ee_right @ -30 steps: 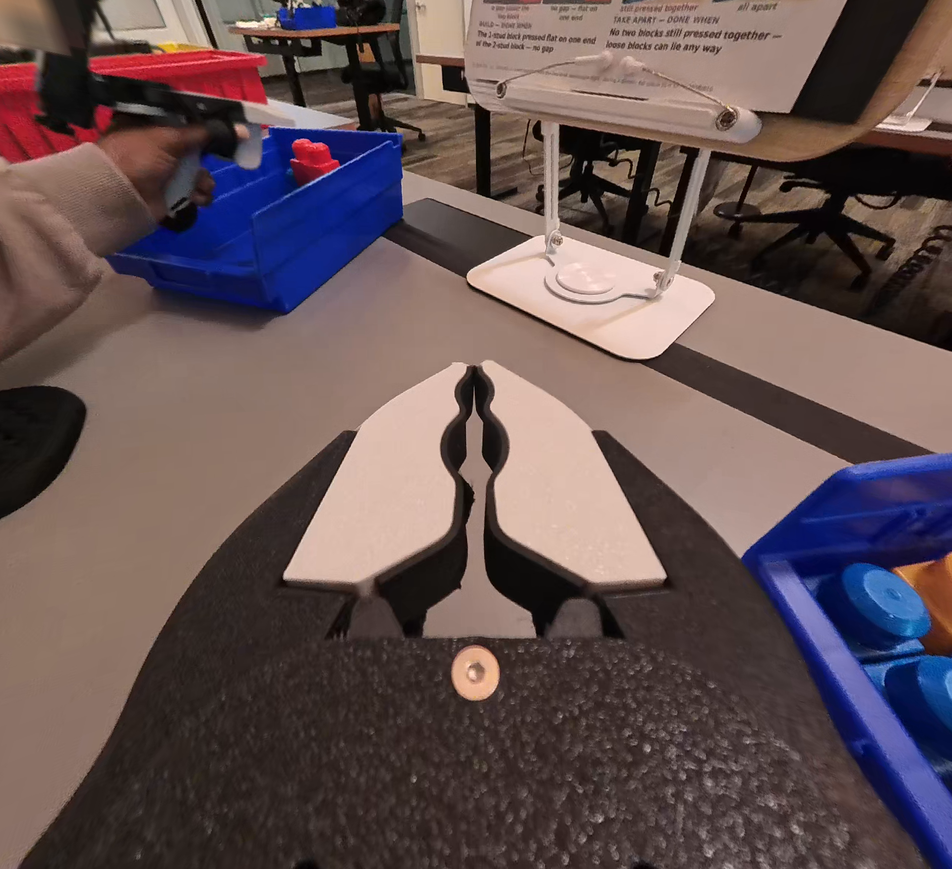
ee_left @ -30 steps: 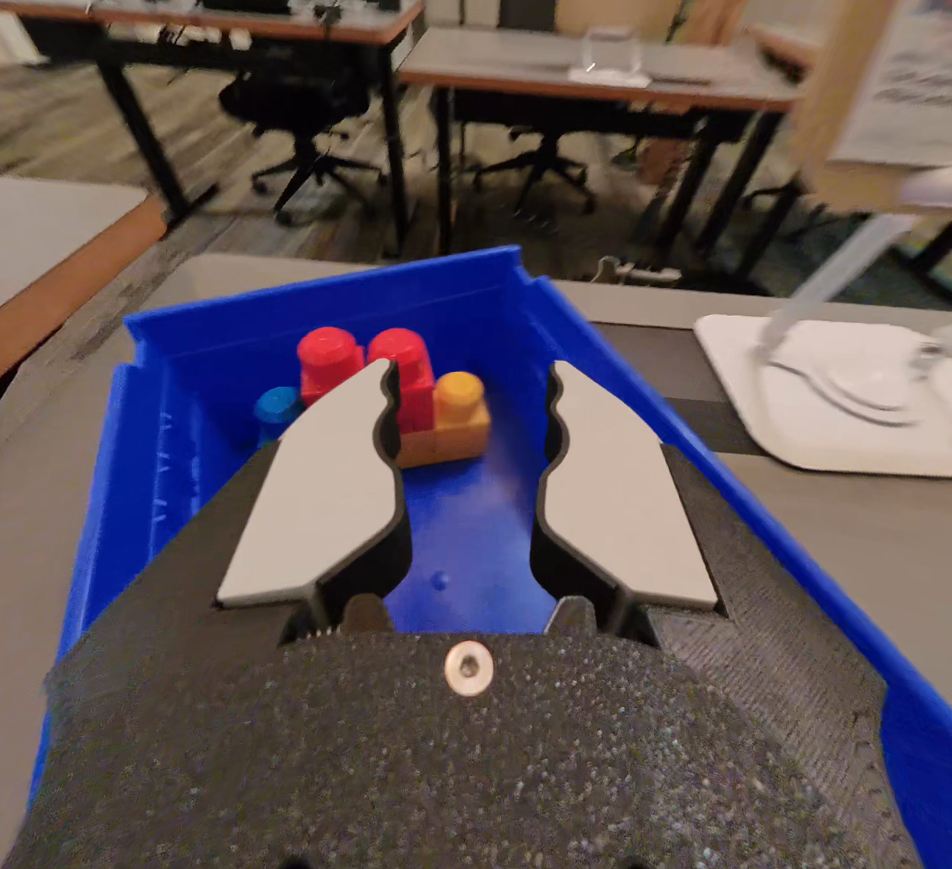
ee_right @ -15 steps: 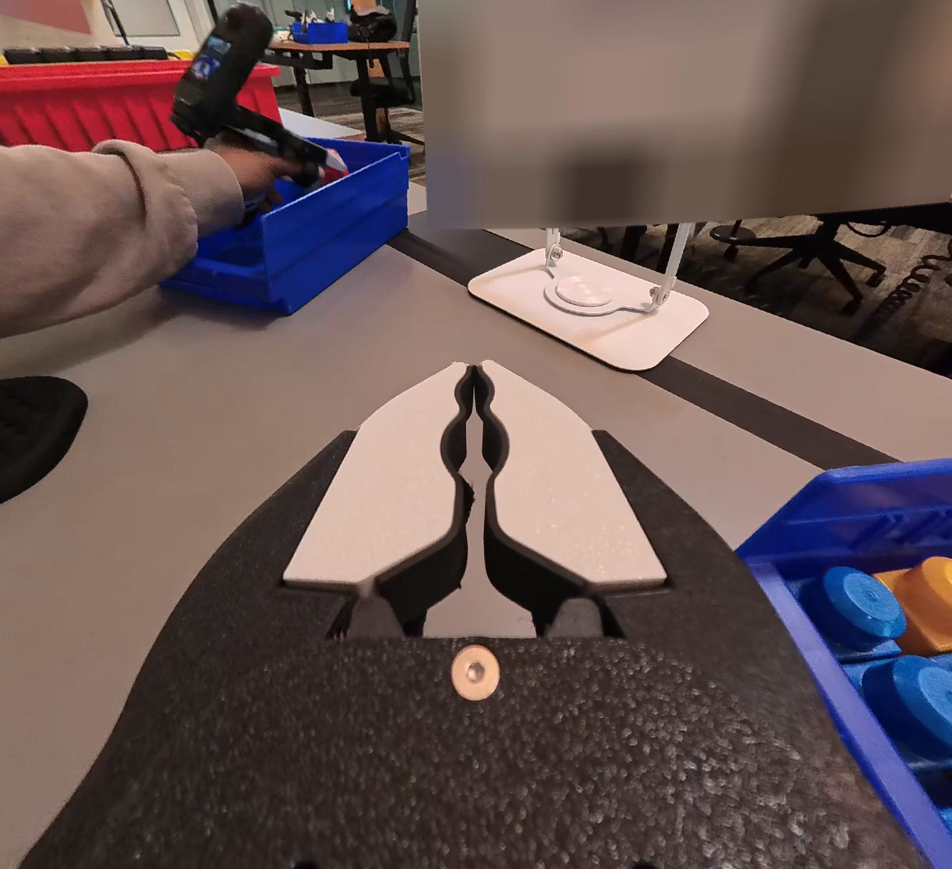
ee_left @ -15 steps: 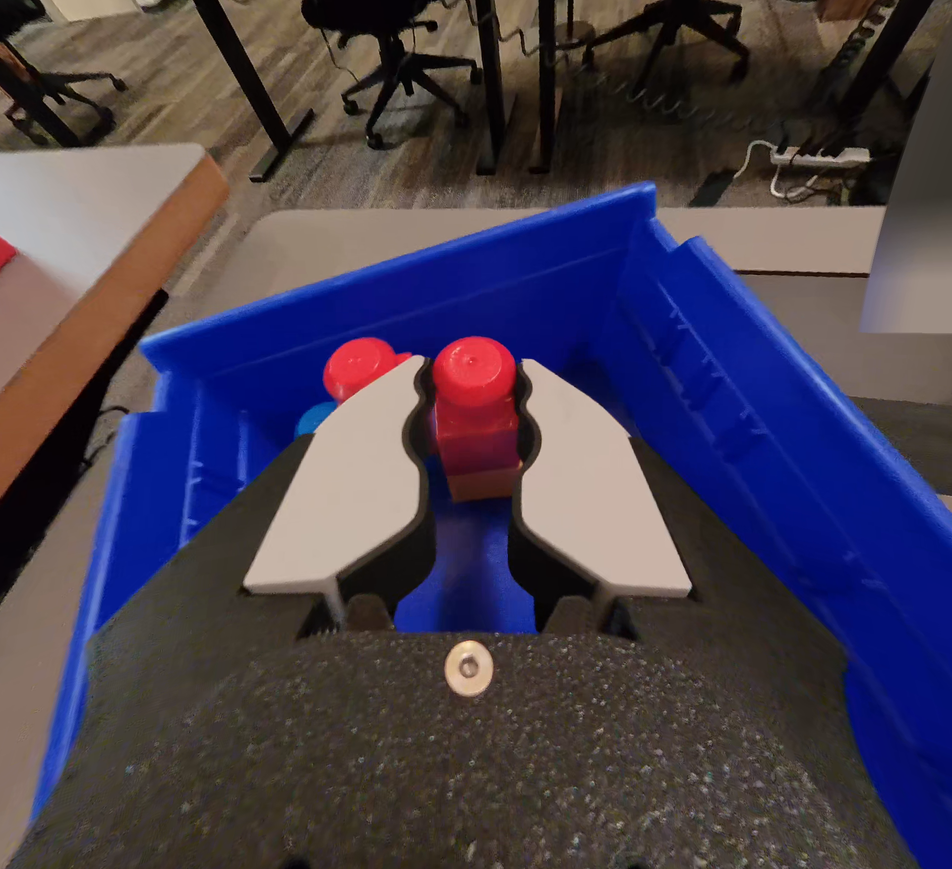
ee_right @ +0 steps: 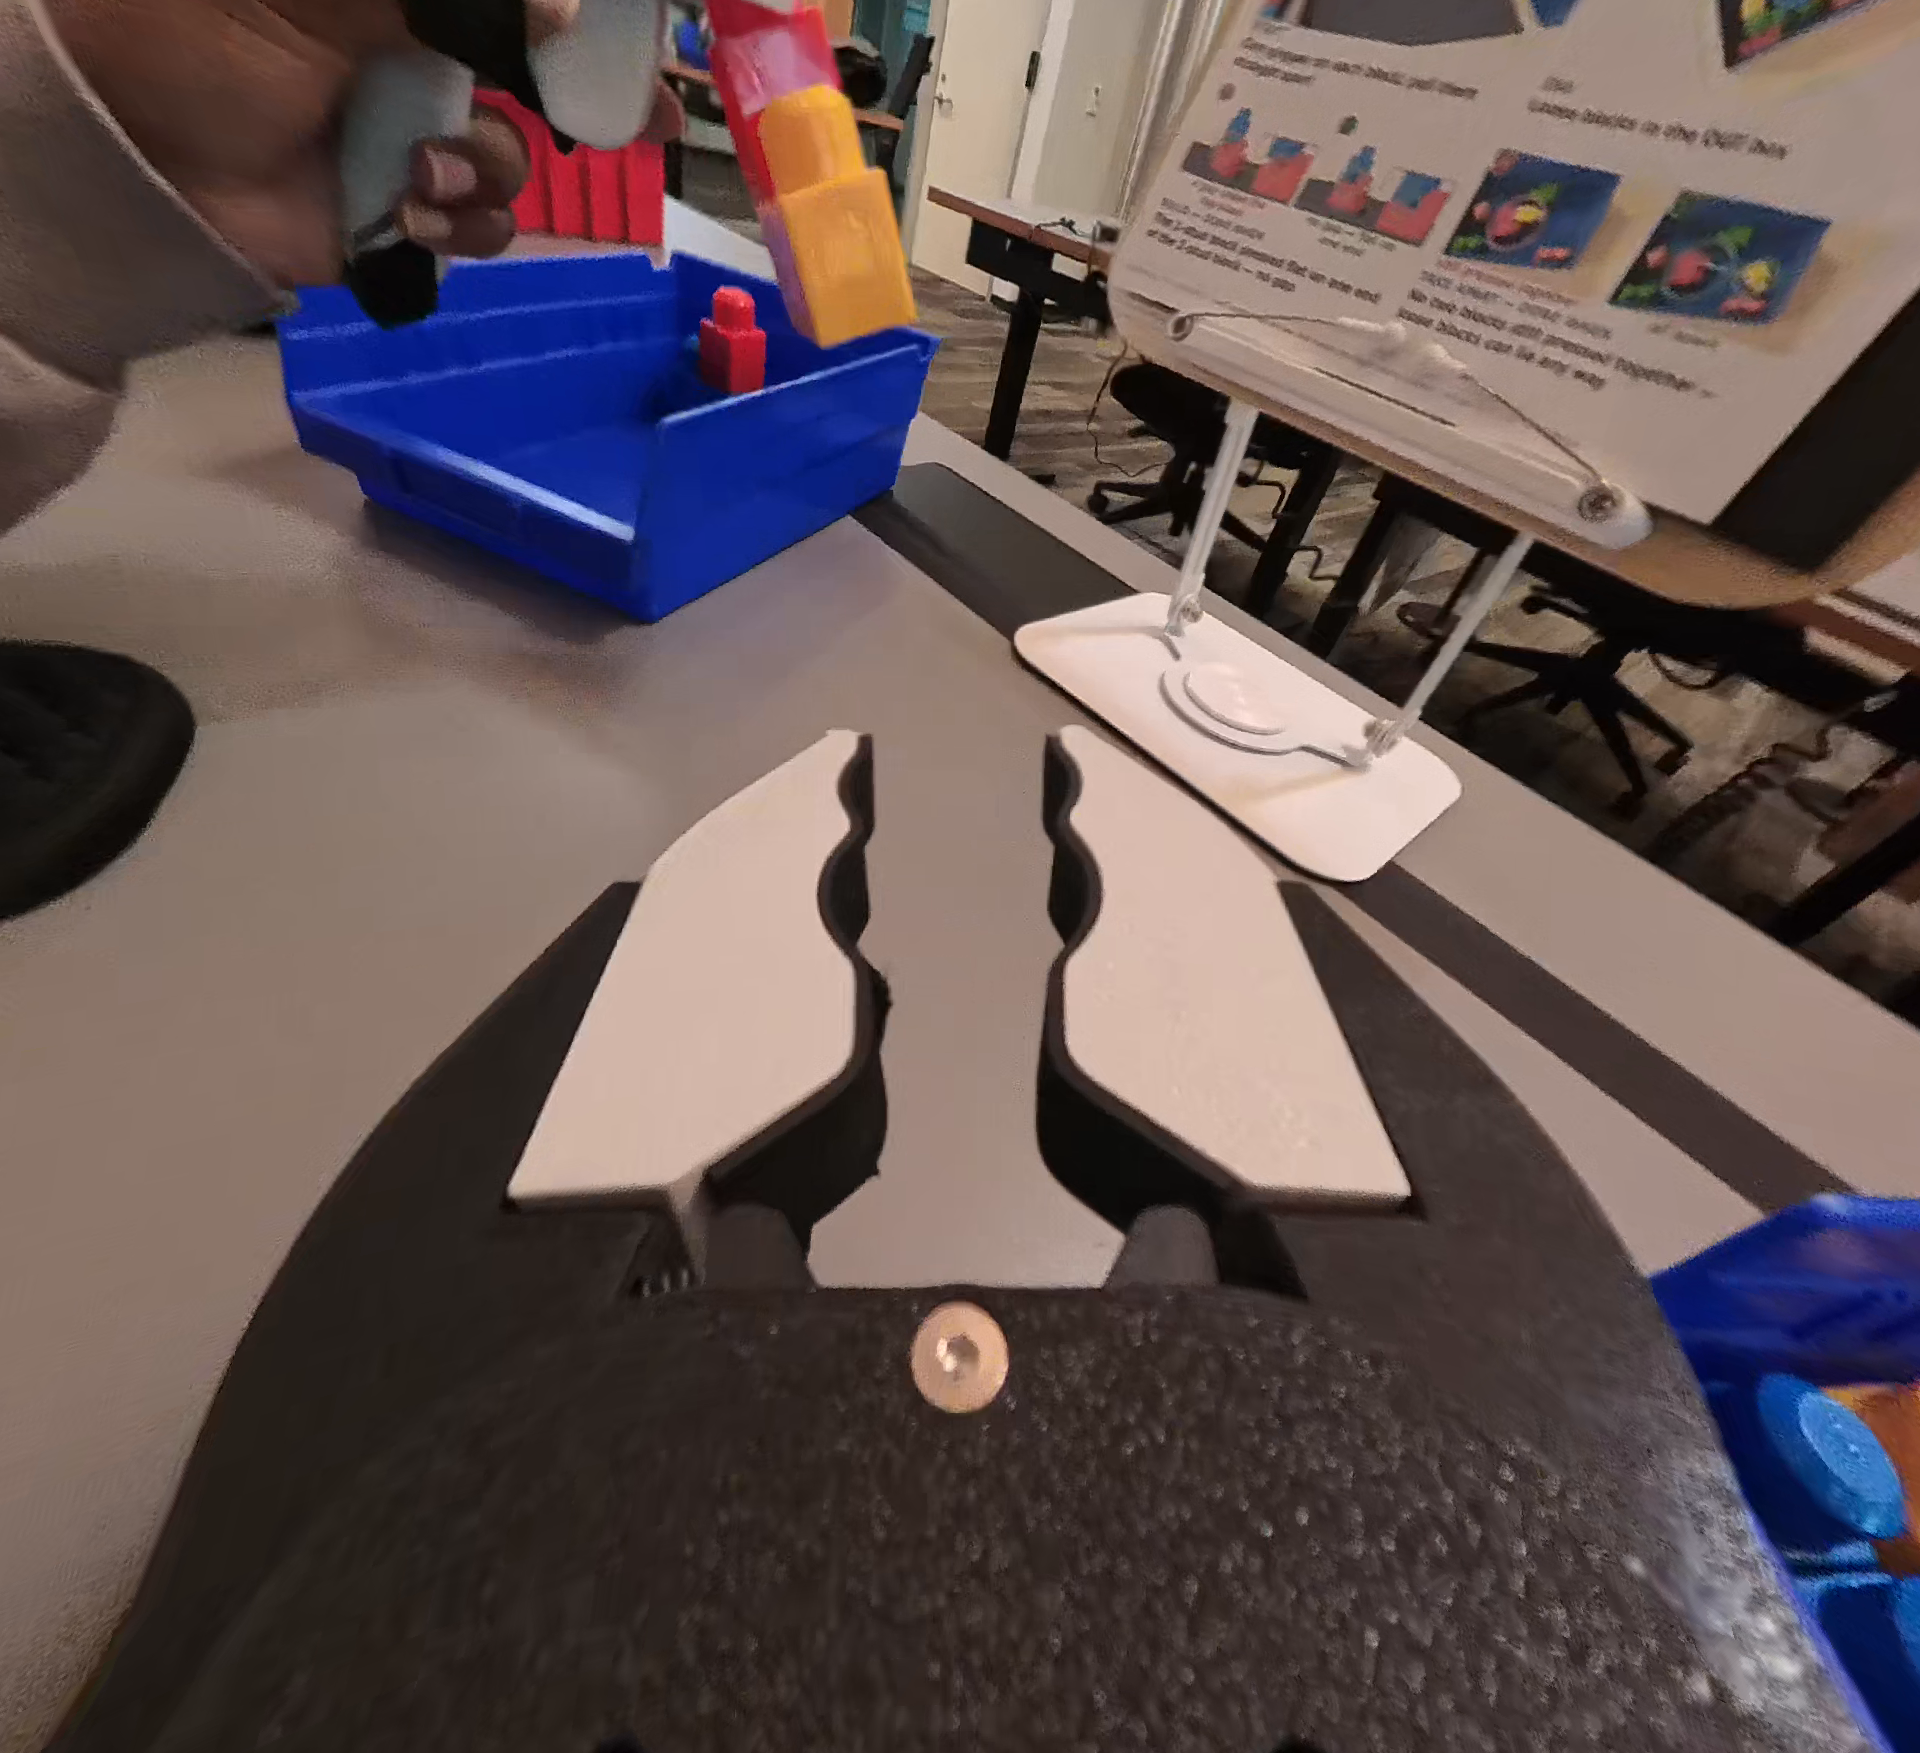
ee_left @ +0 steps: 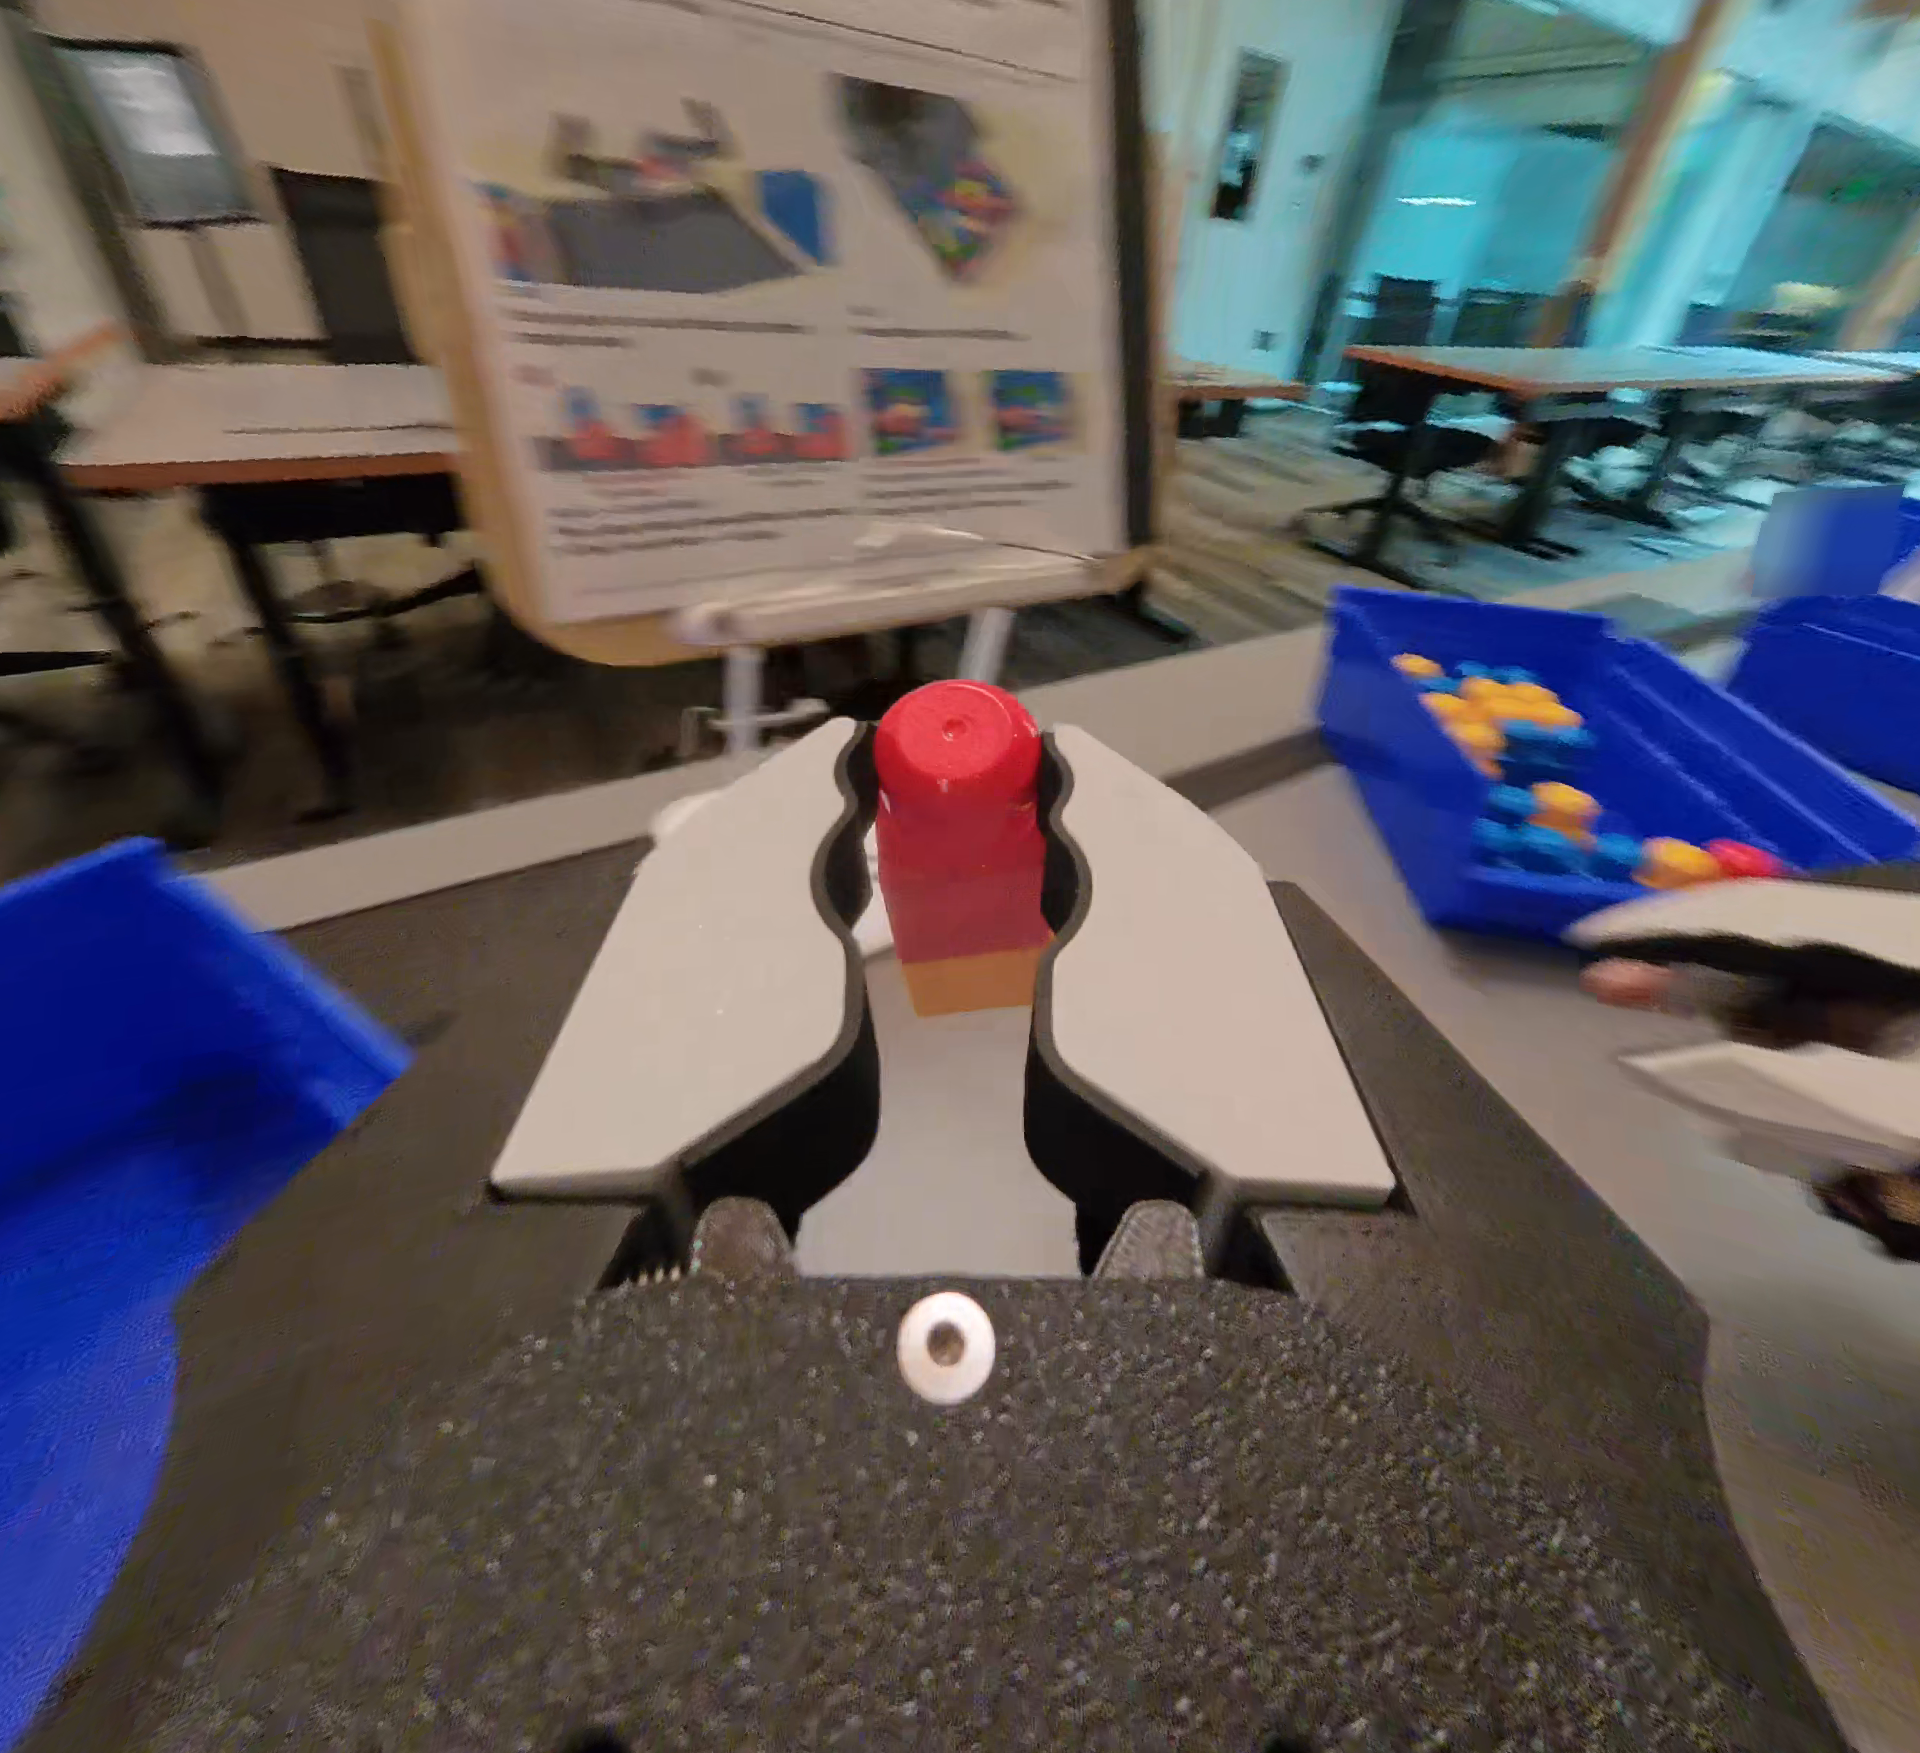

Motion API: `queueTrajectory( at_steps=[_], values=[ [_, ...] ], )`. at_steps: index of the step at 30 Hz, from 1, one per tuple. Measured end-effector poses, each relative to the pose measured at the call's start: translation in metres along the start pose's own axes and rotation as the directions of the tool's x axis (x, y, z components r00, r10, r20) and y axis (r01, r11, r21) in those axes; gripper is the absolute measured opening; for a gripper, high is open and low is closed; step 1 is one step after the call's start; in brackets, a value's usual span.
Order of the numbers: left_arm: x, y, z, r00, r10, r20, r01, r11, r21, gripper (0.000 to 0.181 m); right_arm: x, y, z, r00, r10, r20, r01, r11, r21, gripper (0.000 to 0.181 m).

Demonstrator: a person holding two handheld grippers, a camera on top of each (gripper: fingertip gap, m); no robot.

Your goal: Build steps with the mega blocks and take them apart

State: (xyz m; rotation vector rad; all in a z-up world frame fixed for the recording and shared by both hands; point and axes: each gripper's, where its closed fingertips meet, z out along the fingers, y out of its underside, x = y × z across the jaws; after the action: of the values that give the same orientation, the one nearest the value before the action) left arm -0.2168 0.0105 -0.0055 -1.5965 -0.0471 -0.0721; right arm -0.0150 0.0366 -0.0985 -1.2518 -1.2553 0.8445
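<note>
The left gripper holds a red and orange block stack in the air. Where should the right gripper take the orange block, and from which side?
Probably grip the orange block on its two flat side walls, coming from below. It hangs free and tilted under the red block, which the left gripper clamps. The right gripper is open above the table.

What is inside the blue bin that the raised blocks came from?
In the blue bin, a red block stands near the far corner, apparently on something blue. The rest of the visible floor looks bare; the near wall hides part of it.
</note>
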Motion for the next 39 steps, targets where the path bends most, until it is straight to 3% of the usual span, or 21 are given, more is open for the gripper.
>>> queueTrajectory(
  at_steps=[4, 7, 11, 15, 20, 22, 24, 27, 30, 34, 39],
  values=[
    [0.084, 0.036, 0.001, 0.985, 0.000, -0.172, -0.009, 0.999, -0.053, 0.029, -0.024, 0.004, 0.010, 0.993, -0.118, -0.003, 0.118, 0.992, -0.053, 0.045],
    [0.124, 0.059, 0.001, 0.966, -0.035, -0.256, 0.012, 0.996, -0.088, 0.029, -0.037, 0.009, 0.017, 0.988, -0.157, 0.001, 0.156, 0.984, -0.084, 0.051],
    [0.151, 0.075, 0.000, 0.946, -0.076, -0.315, 0.039, 0.992, -0.123, 0.029, -0.041, 0.016, 0.021, 0.980, -0.199, -0.014, 0.196, 0.973, -0.120, 0.050],
    [0.157, 0.080, -0.004, 0.941, -0.092, -0.325, 0.056, 0.991, -0.118, 0.029, -0.041, 0.017, 0.020, 0.978, -0.206, -0.028, 0.201, 0.973, -0.116, 0.040],
    [0.158, 0.064, -0.011, 0.934, -0.075, -0.349, 0.059, 0.997, -0.057, 0.030, -0.038, 0.009, 0.018, 0.964, -0.254, -0.074, 0.242, 0.960, -0.137, 0.038],
    [0.153, 0.036, -0.021, 0.931, -0.073, -0.357, 0.094, 0.995, 0.040, 0.030, -0.036, 0.016, 0.019, 0.942, -0.325, -0.083, 0.303, 0.931, -0.204, 0.037],
    [0.142, 0.003, -0.036, 0.941, -0.015, -0.338, 0.066, 0.988, 0.140, 0.030, -0.036, 0.042, 0.025, 0.959, -0.281, -0.037, 0.263, 0.931, -0.255, 0.037],
    [0.124, -0.012, -0.047, 0.956, 0.049, -0.290, 0.005, 0.983, 0.182, 0.029, -0.024, 0.030, 0.023, 0.977, -0.207, -0.048, 0.195, 0.963, -0.185, 0.037],
    [0.113, 0.014, -0.036, 0.956, 0.005, -0.292, 0.023, 0.996, 0.091, 0.029, -0.012, 0.019, 0.019, 0.993, -0.102, -0.060, 0.093, 0.986, -0.137, 0.037],
    [0.125, 0.070, -0.015, 0.925, -0.060, -0.376, 0.018, 0.993, -0.114, 0.030, 0.004, 0.020, 0.008, 0.996, -0.032, -0.089, 0.022, 0.994, -0.109, 0.038],
    [0.151, 0.156, -0.001, 0.880, -0.053, -0.471, -0.138, 0.922, -0.363, 0.029, 0.019, 0.006, -0.003, 0.994, 0.083, -0.064, -0.084, 0.996, -0.015, 0.038]
  ],
)
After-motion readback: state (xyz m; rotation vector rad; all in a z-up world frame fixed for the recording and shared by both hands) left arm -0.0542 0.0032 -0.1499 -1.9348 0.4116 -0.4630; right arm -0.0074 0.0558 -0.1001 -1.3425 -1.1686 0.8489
